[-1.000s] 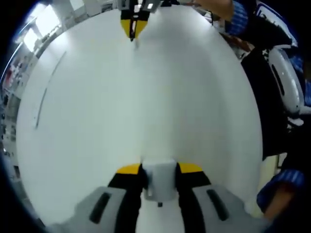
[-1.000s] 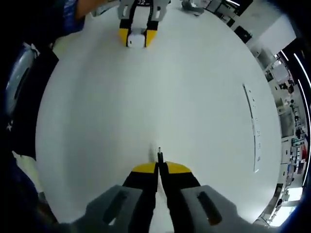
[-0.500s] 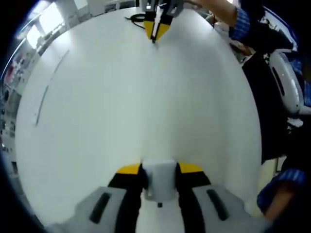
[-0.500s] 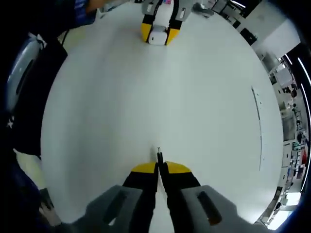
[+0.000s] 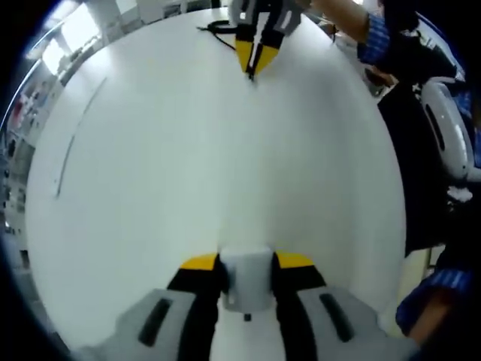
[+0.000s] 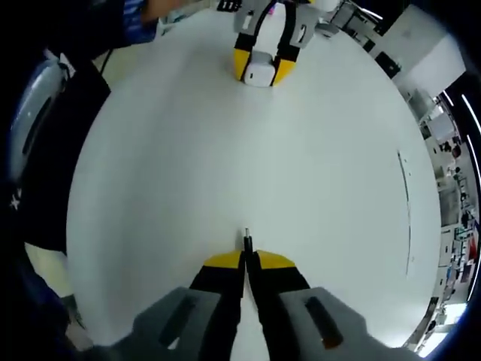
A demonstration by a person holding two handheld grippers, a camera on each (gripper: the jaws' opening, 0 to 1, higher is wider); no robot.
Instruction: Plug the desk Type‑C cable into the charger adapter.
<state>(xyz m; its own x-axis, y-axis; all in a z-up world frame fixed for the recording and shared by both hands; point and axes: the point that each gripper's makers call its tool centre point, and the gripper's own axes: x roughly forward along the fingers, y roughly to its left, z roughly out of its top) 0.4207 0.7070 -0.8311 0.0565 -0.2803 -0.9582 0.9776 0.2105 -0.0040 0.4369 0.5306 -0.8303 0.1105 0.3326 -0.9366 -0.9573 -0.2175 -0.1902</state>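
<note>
In the left gripper view my left gripper is shut on a white charger adapter, held over the white table. The right gripper shows at the top of that view with a black cable trailing behind it. In the right gripper view my right gripper is shut on the black Type-C plug, whose tip sticks out past the yellow jaw tips. Across the table the left gripper holds the white adapter, facing the plug with a wide gap between them.
A thin strip lies on the table at the left of the left gripper view. A person's blue sleeve and a dark chair are at the right. Shelves and room clutter line the table's far side.
The two grippers have drawn closer together. In each view the other gripper looks bigger and has shifted to the right. Both holds are unchanged.
</note>
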